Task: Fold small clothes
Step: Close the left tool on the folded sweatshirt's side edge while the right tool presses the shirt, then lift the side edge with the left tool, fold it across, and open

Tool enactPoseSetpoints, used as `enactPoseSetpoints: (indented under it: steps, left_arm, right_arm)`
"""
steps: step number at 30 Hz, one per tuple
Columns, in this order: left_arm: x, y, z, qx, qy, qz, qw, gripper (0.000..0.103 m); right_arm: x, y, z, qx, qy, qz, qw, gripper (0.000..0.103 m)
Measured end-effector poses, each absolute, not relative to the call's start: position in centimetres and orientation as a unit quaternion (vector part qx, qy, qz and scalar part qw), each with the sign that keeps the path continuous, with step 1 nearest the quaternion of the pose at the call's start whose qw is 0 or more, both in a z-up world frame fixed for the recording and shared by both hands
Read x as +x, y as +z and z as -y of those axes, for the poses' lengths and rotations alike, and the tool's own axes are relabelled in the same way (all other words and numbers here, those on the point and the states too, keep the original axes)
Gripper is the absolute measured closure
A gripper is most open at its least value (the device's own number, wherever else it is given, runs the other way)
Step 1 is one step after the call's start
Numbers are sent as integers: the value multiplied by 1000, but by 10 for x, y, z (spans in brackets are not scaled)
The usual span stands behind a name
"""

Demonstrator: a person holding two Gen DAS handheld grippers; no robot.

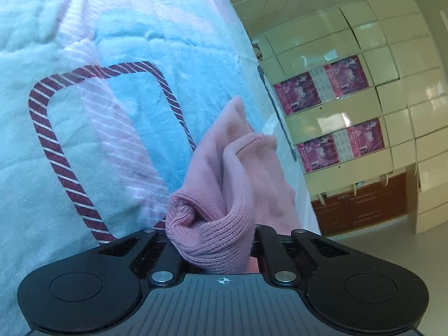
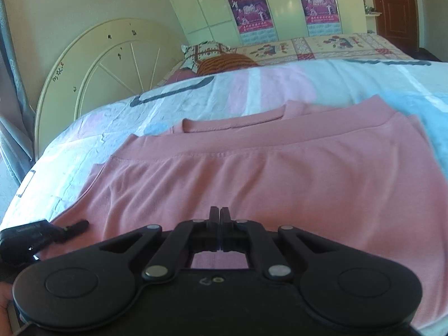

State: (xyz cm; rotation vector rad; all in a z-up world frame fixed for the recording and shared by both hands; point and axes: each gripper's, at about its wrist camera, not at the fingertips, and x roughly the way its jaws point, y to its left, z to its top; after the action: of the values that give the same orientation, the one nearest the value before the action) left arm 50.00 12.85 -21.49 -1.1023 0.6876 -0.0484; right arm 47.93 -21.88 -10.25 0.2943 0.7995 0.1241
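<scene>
Two fisheye views from hand-held grippers over a bed. In the left wrist view, the left gripper (image 1: 212, 240) pinches a bunched ribbed edge of a pink garment (image 1: 224, 184); the cloth fills the space between the black fingers and rises in soft folds above them, lifted off the bedding. Behind it lies a pale blue and pink bedsheet (image 1: 126, 112) printed with a dark red striped outline, and to the right stand cream cabinets (image 1: 378, 56) with magenta posters (image 1: 322, 92) stuck on their doors. In the right wrist view, the right gripper (image 2: 219, 229) has its two fingers pressed together with nothing visible between them, hovering just over the same pink garment (image 2: 252, 173), which lies spread flat across the bedsheet (image 2: 196, 92) with its neckline toward the far side and one layer folded over another. At the lower left edge a black device (image 2: 36, 236) touches the garment's corner; it may be the other gripper, but the view is too partial to tell. Beyond are a cream headboard (image 2: 84, 64), a patterned pillow (image 2: 207, 53) and a brown door (image 2: 394, 5).
</scene>
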Motion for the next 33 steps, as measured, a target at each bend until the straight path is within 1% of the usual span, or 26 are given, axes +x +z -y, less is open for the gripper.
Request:
enactPoseSetpoints:
  steps: [2, 4, 6, 8, 10, 15, 20, 29, 32, 33]
  left_arm:
    - [495, -204, -131, -523, -44, -283, 803, 95]
    - [495, -192, -126, -493, -62, -270, 825, 95]
    - [501, -196, -122, -475, -54, -288, 830, 95]
    - [508, -210, -124, -483, -36, -320, 814, 94]
    - [507, -219, -128, -504, -35, -317, 802, 93]
    - [511, -209, -116, -469, -20, -328, 820, 93]
    - [516, -189, -102, -407, 4, -336, 850, 94]
    - [510, -142, -86, -369, 9, -313, 875, 94]
    - [508, -117, -63, -330, -10, -314, 890, 95]
    - [504, -110, -52, -311, -21, -313, 897, 95]
  right_arm:
    - [483, -106, 213, 139, 64, -393, 907, 102]
    - [485, -108, 208, 135, 72, -396, 906, 102]
    - [489, -120, 207, 125, 59, -418, 898, 103]
    - [490, -129, 213, 146, 55, -419, 894, 103]
    - [490, -126, 214, 149, 57, -422, 892, 103]
    - [490, -128, 216, 150, 68, -422, 892, 103]
    - [490, -130, 221, 157, 80, -419, 891, 103]
    - [496, -138, 237, 196, 107, -420, 880, 103]
    - [496, -137, 245, 219, 117, -419, 873, 103]
    - [491, -131, 252, 228, 114, -403, 879, 99]
